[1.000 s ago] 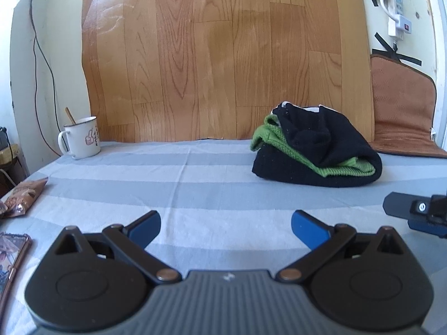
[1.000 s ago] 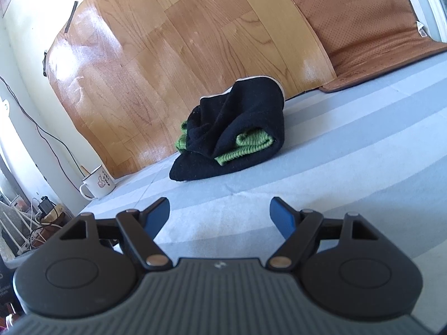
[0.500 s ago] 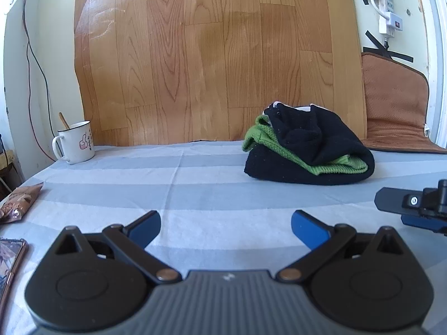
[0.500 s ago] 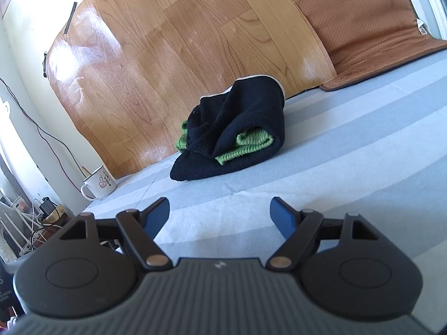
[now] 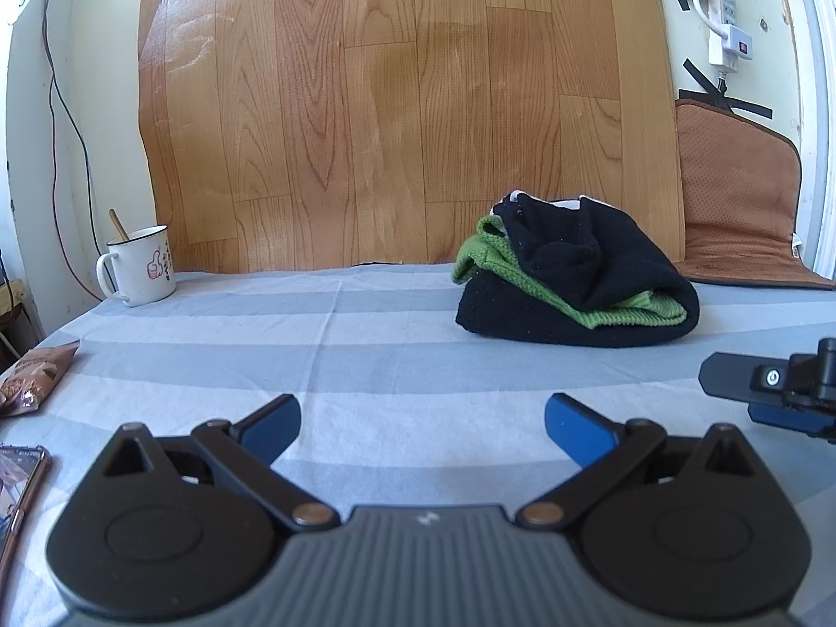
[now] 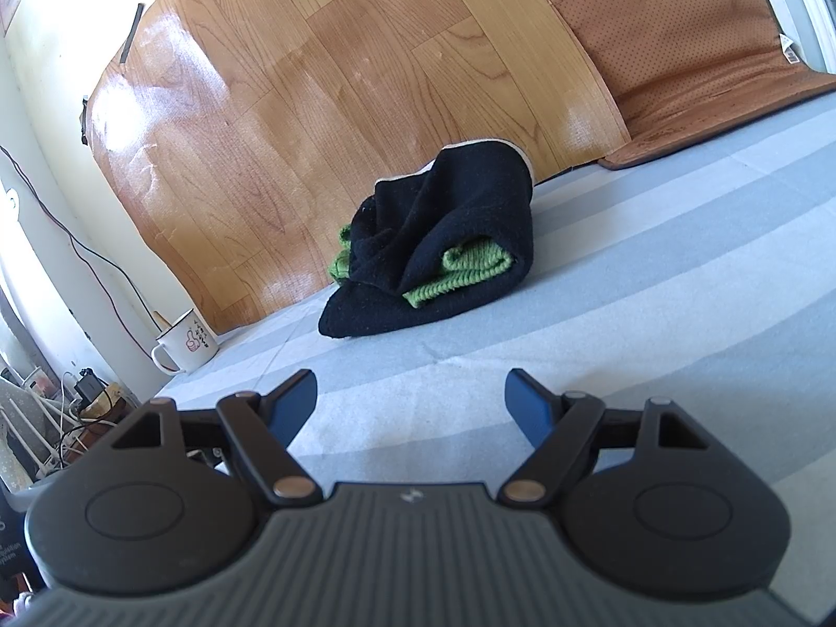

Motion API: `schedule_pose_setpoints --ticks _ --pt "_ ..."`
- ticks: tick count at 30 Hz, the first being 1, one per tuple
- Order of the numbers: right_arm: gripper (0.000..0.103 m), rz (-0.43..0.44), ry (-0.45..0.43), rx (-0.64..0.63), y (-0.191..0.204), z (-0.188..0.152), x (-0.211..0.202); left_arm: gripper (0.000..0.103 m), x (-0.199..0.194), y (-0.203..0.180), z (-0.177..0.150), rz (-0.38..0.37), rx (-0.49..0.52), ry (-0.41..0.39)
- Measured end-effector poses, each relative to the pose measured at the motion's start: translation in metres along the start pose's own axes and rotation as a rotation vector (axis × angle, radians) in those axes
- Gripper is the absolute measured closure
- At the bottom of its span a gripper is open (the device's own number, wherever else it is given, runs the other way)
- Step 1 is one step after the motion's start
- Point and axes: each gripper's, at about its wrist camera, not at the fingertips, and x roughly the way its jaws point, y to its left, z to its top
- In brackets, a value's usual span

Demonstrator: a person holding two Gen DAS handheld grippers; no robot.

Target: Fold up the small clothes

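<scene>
Left wrist view alone: snack packet (image 5: 32, 384) and phone (image 5: 21, 491) at bed's (image 5: 366, 355) left edge. Both views: folded black-and-green clothes (image 5: 575, 282) near far edge, left hand-held gripper (image 5: 422, 420) and right hand-held gripper (image 6: 411, 401) spread, empty.

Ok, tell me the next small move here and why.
Probably ease both tools forward toward the black and green clothes. The left tool and right tool are open and empty, and the bundle sits crumpled on the striped sheet, well ahead of both.
</scene>
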Motion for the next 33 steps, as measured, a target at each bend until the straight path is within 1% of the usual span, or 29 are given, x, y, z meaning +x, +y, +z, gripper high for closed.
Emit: schedule_pose_setpoints --ticks 16,21,25,33 --pt "0.022 -0.001 0.001 -0.001 0.0004 0.0003 0.0003 0.0 0.0003 0.0006 0.0007 -0.003 -0.008 0.002" --pt "0.022 -0.004 0.005 -0.01 0.0008 -0.0011 0.0014 0.0 0.0026 0.0013 0.0003 0.003 -0.013 0.016" --pt "0.022 -0.004 0.004 -0.013 0.0005 -0.0012 0.0013 0.0 0.0068 0.0012 -0.0006 0.011 -0.006 0.049" --pt "0.022 -0.004 0.004 -0.015 0.0006 -0.0007 0.0008 0.0 0.0073 0.003 -0.0011 0.018 -0.017 0.056"
